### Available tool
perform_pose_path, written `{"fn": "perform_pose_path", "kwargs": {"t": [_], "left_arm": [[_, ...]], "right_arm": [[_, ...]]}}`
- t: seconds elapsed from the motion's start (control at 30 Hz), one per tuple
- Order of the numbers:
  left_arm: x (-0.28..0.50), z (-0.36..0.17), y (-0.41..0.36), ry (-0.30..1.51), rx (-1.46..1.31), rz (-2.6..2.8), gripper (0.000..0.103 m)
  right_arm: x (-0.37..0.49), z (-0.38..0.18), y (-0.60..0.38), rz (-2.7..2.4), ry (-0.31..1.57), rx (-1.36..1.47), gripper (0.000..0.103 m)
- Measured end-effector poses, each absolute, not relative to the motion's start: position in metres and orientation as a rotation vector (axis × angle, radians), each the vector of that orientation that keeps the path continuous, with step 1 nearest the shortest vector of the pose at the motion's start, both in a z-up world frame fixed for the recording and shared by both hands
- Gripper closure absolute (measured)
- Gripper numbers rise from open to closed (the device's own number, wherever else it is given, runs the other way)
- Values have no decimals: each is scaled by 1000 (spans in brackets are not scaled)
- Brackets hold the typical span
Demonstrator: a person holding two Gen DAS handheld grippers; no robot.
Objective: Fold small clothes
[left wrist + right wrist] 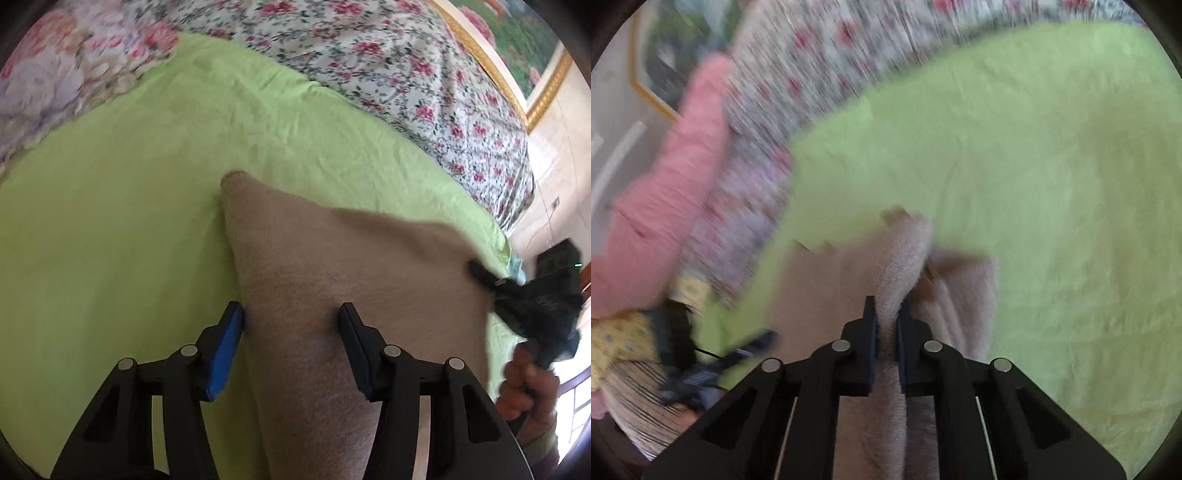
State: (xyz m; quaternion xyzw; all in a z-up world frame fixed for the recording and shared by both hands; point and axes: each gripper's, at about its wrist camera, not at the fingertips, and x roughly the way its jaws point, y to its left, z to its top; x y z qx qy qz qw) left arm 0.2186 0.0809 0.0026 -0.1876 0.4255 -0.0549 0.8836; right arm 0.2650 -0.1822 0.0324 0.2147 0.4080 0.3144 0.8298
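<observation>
A beige fuzzy cloth (332,266) lies on a light green sheet (129,221). My left gripper (291,314) is open, its fingers straddling the cloth's left edge just above it. In the left wrist view my right gripper (480,271) pinches the cloth's right edge, held by a hand. In the right wrist view my right gripper (886,317) is shut on a raised ridge of the beige cloth (905,258), which bunches up between the pads. That view is blurred by motion.
A floral bedspread (406,74) lies beyond the green sheet (1052,166). A pink garment (665,192) and a yellow patterned cloth (620,339) lie at the left in the right wrist view. A gold-framed picture (517,55) hangs on the wall.
</observation>
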Motion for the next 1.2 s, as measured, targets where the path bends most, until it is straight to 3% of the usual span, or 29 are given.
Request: {"fn": "perform_pose_path", "kwargs": {"t": [0.1,0.27,0.43,0.6,0.8,0.87,1.13,1.2], "left_arm": [[222,2,66,891,-330,-120,50],[226,-8,54,910,-256,-78,50],[205,6,58,897,-248,-74,50],[147,21,55,881,-206,-114,49],[67,11,48,905,-170,-150,43],[45,4,45,921,-188,-167,38],[22,-19,17,906,-70,-127,38],[27,-24,14,899,-46,-90,44]], "right_arm": [[251,39,-200,629,815,457,94],[266,-12,-202,556,958,431,93],[261,-5,-207,524,963,451,84],[218,21,-221,525,906,406,73],[154,10,-235,532,952,370,61],[134,1,-237,536,976,362,60],[110,-20,-231,532,999,371,59],[109,-18,-228,531,982,359,59]]}}
